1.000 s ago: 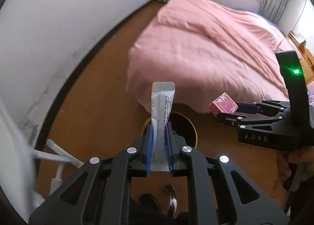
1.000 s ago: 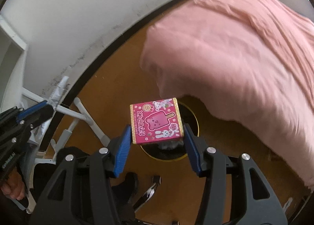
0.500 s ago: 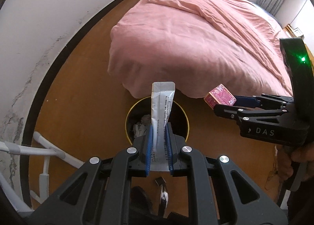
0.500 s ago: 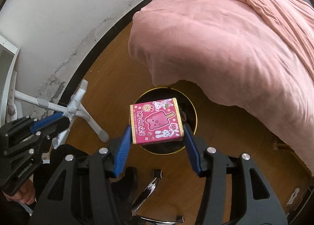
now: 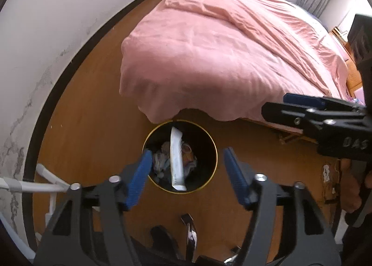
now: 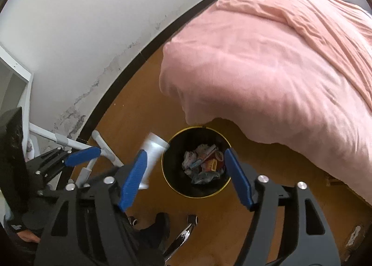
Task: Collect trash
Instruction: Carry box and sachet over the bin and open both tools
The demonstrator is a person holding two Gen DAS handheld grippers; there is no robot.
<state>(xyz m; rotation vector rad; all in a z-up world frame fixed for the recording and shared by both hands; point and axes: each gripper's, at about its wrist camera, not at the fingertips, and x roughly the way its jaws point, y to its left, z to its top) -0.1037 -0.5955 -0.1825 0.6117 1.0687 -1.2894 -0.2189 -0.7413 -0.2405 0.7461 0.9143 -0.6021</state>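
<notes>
Bright window daylight, fisheye-warped edges, slight blur.

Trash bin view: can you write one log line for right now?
left claw: opening, white packet loose between fingers | right claw: opening, nothing between | bin: trash inside

The bin stands on the floor at the bed's corner — wall left (a packet over its opening).
</notes>
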